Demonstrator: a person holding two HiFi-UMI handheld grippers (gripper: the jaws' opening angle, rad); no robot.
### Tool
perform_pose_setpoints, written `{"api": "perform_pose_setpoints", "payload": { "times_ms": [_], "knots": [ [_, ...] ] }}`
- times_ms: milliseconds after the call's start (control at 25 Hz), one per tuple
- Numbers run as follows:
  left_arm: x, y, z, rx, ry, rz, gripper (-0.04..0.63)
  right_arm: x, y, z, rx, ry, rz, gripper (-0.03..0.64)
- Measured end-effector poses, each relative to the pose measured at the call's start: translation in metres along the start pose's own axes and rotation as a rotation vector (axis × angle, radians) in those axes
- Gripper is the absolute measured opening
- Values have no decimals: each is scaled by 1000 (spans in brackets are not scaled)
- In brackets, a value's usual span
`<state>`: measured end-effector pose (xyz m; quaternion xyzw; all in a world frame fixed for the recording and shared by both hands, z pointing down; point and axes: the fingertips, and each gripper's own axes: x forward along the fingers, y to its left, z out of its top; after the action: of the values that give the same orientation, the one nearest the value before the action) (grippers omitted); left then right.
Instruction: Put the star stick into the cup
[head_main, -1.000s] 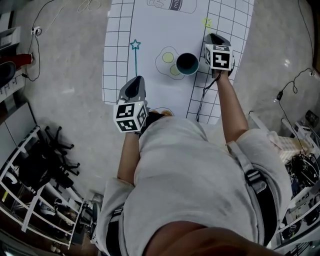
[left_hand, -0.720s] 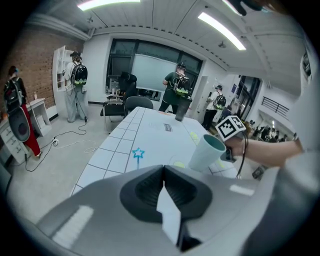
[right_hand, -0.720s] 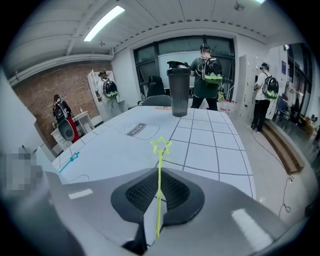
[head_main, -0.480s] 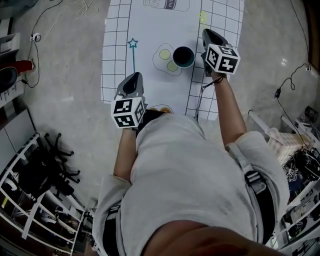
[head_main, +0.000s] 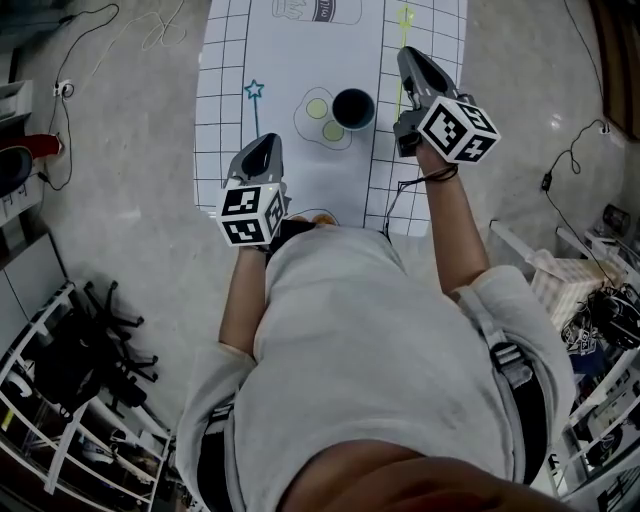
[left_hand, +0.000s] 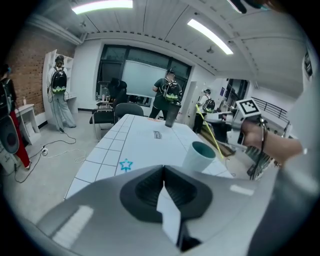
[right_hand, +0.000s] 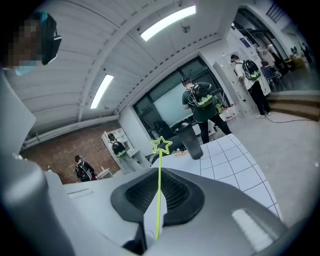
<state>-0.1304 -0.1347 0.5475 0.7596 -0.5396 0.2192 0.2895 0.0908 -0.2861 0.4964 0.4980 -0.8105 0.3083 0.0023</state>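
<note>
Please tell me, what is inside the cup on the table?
No stick shows inside the cup; its dark bottom cannot be made out. The right gripper holds the yellow-green star stick, and the blue star stick lies on the mat.

The printed label (head_main: 316, 10) is too small to read.

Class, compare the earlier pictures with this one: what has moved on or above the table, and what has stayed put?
The right gripper, shut on the yellow star stick, has risen and tipped the stick upward. The left gripper, shut and empty, the cup and the blue star stick stayed where they were.
</note>
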Motion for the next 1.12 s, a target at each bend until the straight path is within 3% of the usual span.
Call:
{"api": "perform_pose_setpoints", "payload": {
  "times_ms": [160, 360, 680, 1120],
  "knots": [
    [-2, -3, 0, 1, -6, -5, 3, -9, 23, 22, 69, -87, 82, 15],
    [-7, -2, -4, -6, -10, 3, 3, -10, 49, 30, 107, -115, 158, 15],
    [-20, 5, -11, -26, -18, 34, 3, 9, 73, 25, -13, -189, 201, 15],
    [-21, 12, -15, -46, -21, 47, 3, 3, 77, 2, -146, -170, 174, 15]
  ]
}}
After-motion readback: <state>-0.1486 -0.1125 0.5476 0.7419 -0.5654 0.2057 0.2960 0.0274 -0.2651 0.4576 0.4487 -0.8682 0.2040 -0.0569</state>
